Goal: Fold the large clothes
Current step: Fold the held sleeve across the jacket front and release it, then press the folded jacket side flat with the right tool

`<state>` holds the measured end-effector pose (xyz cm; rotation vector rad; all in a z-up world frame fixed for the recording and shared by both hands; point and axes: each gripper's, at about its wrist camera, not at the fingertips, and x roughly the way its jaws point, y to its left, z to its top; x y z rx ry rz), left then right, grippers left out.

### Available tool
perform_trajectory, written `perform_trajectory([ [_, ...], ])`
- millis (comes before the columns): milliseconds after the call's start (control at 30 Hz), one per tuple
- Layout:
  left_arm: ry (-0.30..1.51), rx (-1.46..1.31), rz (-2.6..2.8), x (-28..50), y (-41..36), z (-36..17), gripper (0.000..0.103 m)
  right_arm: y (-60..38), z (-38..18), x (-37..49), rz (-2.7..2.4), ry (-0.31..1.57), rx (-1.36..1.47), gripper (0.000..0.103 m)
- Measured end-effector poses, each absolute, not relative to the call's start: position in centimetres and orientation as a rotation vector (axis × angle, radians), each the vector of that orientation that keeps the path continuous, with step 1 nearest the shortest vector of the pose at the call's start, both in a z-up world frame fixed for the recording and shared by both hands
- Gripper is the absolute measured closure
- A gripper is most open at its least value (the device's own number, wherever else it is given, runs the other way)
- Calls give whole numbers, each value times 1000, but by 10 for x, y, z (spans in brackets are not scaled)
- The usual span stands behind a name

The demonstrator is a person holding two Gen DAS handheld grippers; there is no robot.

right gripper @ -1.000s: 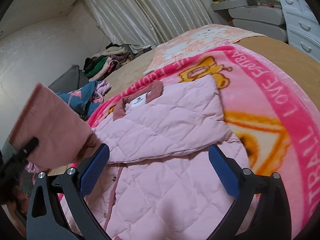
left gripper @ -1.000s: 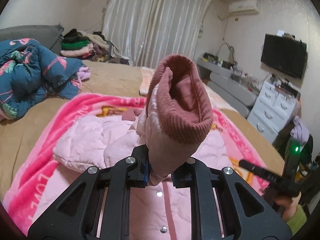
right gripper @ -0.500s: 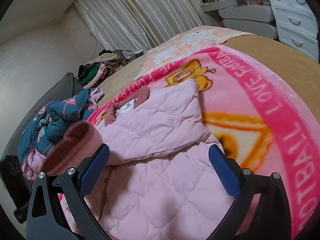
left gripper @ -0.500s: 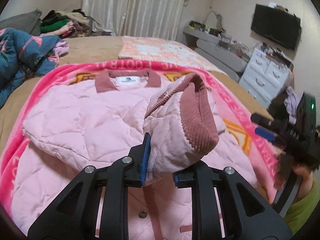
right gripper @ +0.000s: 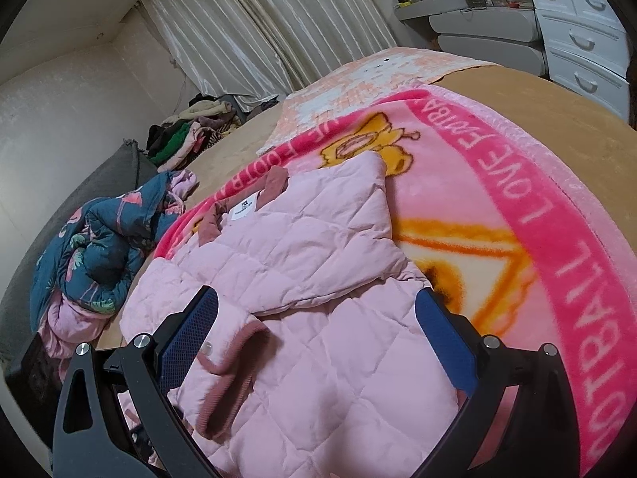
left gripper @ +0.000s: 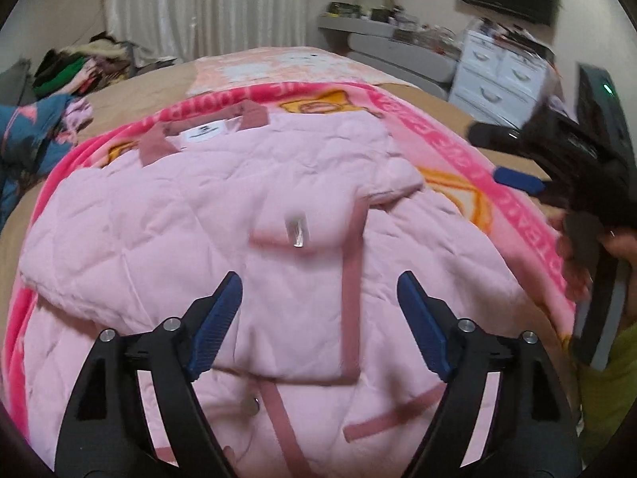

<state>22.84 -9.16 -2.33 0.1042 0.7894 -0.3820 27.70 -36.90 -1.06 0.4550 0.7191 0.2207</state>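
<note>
A pale pink quilted jacket (left gripper: 199, 215) with dusty-rose trim lies on a bright pink blanket (left gripper: 513, 207) across the bed. Both sleeves are folded in over its front. The left sleeve's ribbed cuff (right gripper: 223, 378) rests on the jacket body. My left gripper (left gripper: 318, 318) hangs open just above the jacket's middle with nothing between its blue pads. My right gripper (right gripper: 318, 334) is open too, low over the jacket's right side. From the left wrist view the right gripper (left gripper: 565, 171) shows at the right edge, held by a hand (left gripper: 613, 247).
A crumpled dark blue floral quilt (right gripper: 99, 247) sits at the bed's left side. A pile of clothes (right gripper: 187, 135) lies near the curtain. White drawers (left gripper: 505, 75) and a grey shelf stand right of the bed. Tan bedsheet (right gripper: 549, 103) surrounds the blanket.
My left gripper carried the sleeve cuff down across the jacket, opened and let it go; the sleeve now lies flat on the jacket. The right gripper stayed open.
</note>
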Motion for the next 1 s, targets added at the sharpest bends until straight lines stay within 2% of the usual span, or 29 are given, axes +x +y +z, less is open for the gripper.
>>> perform_trajectory([
  [167,783,148,-398,227,-78,-7,10,-353,-14,281,247,763,449,4],
  [333,767,166,-280,256,-36,14,9,-316,-21,288,311,826,432,4],
  [600,705,6,-122,298,51,48,9,-256,-51,303,364,944,409,4],
  [800,650,-48,-22,308,107,54,9,-232,-73,313,363,1016,413,4],
  [1000,654,-126,46,309,162,41,9,-214,-79,316,330,1006,363,4],
])
